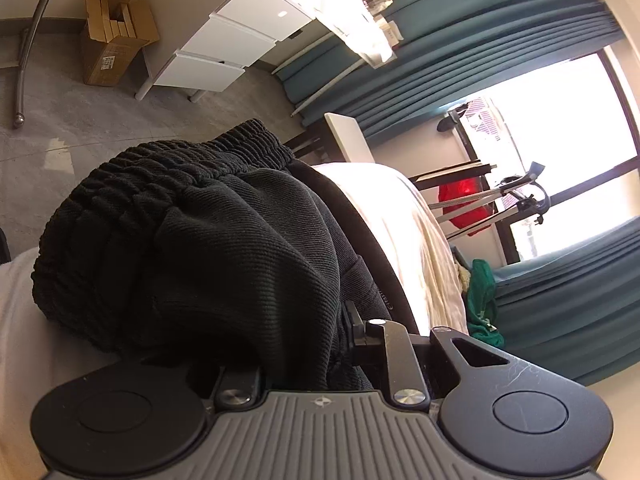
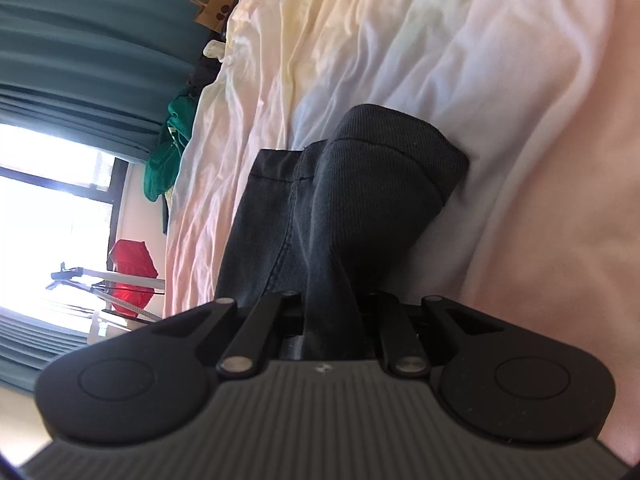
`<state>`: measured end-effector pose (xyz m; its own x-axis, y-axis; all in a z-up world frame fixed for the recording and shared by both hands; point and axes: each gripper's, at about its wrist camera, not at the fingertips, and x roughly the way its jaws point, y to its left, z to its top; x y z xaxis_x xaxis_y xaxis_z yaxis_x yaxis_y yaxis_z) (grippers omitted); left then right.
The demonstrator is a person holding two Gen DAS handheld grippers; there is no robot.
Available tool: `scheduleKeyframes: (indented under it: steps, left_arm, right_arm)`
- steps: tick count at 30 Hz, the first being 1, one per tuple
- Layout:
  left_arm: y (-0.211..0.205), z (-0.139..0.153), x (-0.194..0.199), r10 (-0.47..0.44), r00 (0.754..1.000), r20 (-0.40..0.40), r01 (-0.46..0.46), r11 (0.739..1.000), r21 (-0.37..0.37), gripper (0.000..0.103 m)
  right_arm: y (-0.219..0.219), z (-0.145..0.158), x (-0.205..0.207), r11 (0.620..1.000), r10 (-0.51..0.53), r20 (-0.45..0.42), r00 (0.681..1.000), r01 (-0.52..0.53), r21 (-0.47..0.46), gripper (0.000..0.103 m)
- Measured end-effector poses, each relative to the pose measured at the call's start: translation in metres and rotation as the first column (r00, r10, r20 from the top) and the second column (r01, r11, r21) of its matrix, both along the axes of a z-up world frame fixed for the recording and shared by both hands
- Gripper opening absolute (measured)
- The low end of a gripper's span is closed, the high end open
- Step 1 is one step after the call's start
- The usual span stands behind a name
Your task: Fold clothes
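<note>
Black ribbed-knit trousers with an elastic gathered waistband bunch up right against the left gripper, covering its fingertips, so whether its jaws grip the cloth cannot be told. At the other end, the right gripper is clenched on a dark fold of the same garment, which trails forward onto the rumpled white bedsheet. Farther off stand a white drawer unit, an open cardboard box, teal curtains and a bright window.
</note>
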<state>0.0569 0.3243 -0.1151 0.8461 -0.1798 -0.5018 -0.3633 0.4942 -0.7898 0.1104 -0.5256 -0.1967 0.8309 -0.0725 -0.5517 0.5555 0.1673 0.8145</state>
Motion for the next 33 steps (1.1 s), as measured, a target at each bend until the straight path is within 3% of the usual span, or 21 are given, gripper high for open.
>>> scheduleKeyframes:
  steps: [1, 3, 6, 10, 12, 19, 23, 25, 28, 33]
  left_arm:
    - [0.0, -0.001, -0.005, -0.001, 1.0, 0.002, 0.001, 1.0, 0.001, 0.029]
    - [-0.01, 0.004, -0.008, -0.018, 1.0, -0.023, 0.019, 1.0, 0.022, 0.05]
    - [-0.014, 0.016, -0.017, -0.056, 0.995, -0.086, 0.063, 0.995, 0.078, 0.065]
    - [-0.016, 0.047, -0.028, -0.047, 0.983, -0.177, 0.085, 0.974, 0.211, 0.075]
    - [-0.019, 0.067, -0.034, -0.019, 0.979, -0.203, 0.08, 0.951, 0.298, 0.08]
    - [-0.057, 0.127, -0.038, -0.023, 0.985, -0.17, 0.116, 0.818, 0.563, 0.08]
    - [-0.118, 0.144, -0.019, -0.036, 0.979, -0.199, 0.163, 0.72, 0.674, 0.08]
    - [-0.15, 0.145, -0.009, -0.079, 0.978, -0.195, 0.196, 0.682, 0.704, 0.08]
    - [-0.212, 0.137, 0.011, -0.165, 0.965, -0.204, 0.262, 0.599, 0.757, 0.08]
    - [-0.289, 0.116, 0.041, -0.292, 0.939, -0.182, 0.323, 0.56, 0.763, 0.08]
  right_arm:
    - [-0.001, -0.003, 0.0, 1.0, -0.001, 0.002, 1.0, 0.001, 0.007, 0.011]
    - [0.0, -0.001, 0.003, 1.0, 0.018, -0.004, 1.0, -0.018, -0.025, 0.011]
    - [0.001, 0.001, 0.007, 0.997, 0.044, -0.013, 0.999, -0.044, -0.061, 0.011]
    - [0.001, 0.003, 0.007, 0.995, 0.06, -0.019, 0.998, -0.061, -0.083, 0.011]
    - [0.001, 0.005, 0.008, 0.994, 0.06, -0.012, 0.998, -0.061, -0.088, 0.011]
    - [-0.001, 0.01, 0.011, 0.992, 0.054, 0.021, 0.998, -0.051, -0.114, 0.011]
    - [0.001, 0.02, 0.011, 0.982, 0.079, 0.037, 0.996, -0.071, -0.176, 0.011]
    - [0.001, 0.023, 0.011, 0.978, 0.087, 0.044, 0.995, -0.077, -0.196, 0.011]
    - [0.001, 0.025, 0.012, 0.973, 0.092, 0.04, 0.995, -0.081, -0.215, 0.011]
    - [0.0, 0.023, 0.011, 0.974, 0.087, 0.033, 0.996, -0.078, -0.211, 0.011]
